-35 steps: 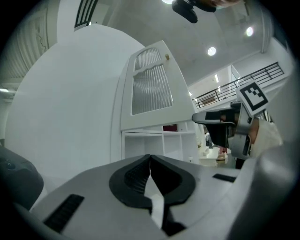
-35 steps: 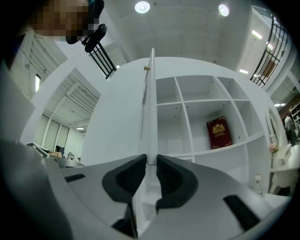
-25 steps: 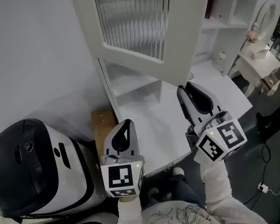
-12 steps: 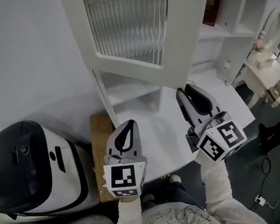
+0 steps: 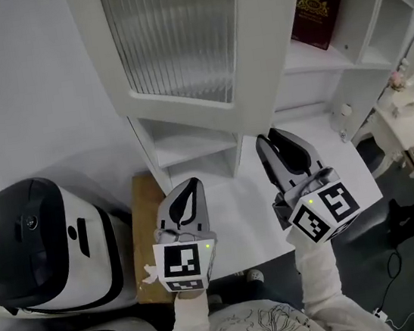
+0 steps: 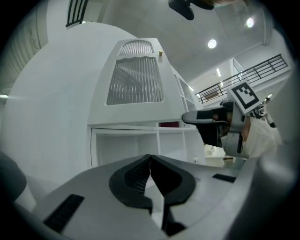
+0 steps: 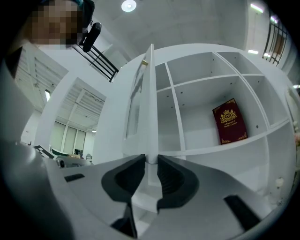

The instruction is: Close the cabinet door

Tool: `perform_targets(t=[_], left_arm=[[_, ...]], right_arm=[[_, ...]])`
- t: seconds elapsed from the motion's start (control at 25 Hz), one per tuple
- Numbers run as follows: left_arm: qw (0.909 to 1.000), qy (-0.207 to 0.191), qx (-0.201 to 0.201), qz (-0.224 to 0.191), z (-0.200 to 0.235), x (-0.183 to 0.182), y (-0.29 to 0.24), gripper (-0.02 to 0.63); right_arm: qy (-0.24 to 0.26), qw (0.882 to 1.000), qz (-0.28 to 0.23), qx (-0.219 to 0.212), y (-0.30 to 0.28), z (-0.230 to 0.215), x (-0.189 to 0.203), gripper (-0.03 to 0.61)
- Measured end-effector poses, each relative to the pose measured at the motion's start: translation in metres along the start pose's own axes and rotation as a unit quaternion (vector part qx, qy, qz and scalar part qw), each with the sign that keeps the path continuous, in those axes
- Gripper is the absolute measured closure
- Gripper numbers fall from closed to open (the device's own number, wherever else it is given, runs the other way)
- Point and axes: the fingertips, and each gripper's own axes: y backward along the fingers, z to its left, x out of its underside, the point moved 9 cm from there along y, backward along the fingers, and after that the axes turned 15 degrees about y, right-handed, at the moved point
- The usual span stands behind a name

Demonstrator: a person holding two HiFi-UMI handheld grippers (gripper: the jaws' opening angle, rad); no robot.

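Note:
The white cabinet door [image 5: 173, 35] with a ribbed glass pane stands swung out from the shelving. In the right gripper view its thin edge [image 7: 151, 103] runs straight down into the gap of my right gripper [image 7: 151, 160]. That gripper [image 5: 266, 137] sits at the door's lower corner, with the jaws closed onto the edge. In the head view my left gripper [image 5: 191, 181] is shut and empty, lower and to the left, above the desk. Its own view shows its tips [image 6: 150, 157] touching and the door [image 6: 136, 79] ahead.
A red book [image 5: 314, 2] stands in an open shelf compartment to the right of the door. A white desk [image 5: 252, 216] lies below the grippers. A black and white machine [image 5: 42, 245] and a wooden stand [image 5: 146, 231] are at the left. A small white table [image 5: 405, 110] is far right.
The head view has tilted up, so the door and the red book show more fully. My right gripper has stayed at the door's lower corner. The left gripper has hardly moved.

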Motion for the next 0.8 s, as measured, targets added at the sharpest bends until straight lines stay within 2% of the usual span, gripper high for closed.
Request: perform_targets(t=[0.8], left_arm=[[0.9953,-0.006,-0.095,-0.018,-0.033,0.003,-0.039,0.609]], right_arm=[[-0.021,0.994,-0.034,-0.102,-0.037,-0.057,0.023,0.497]])
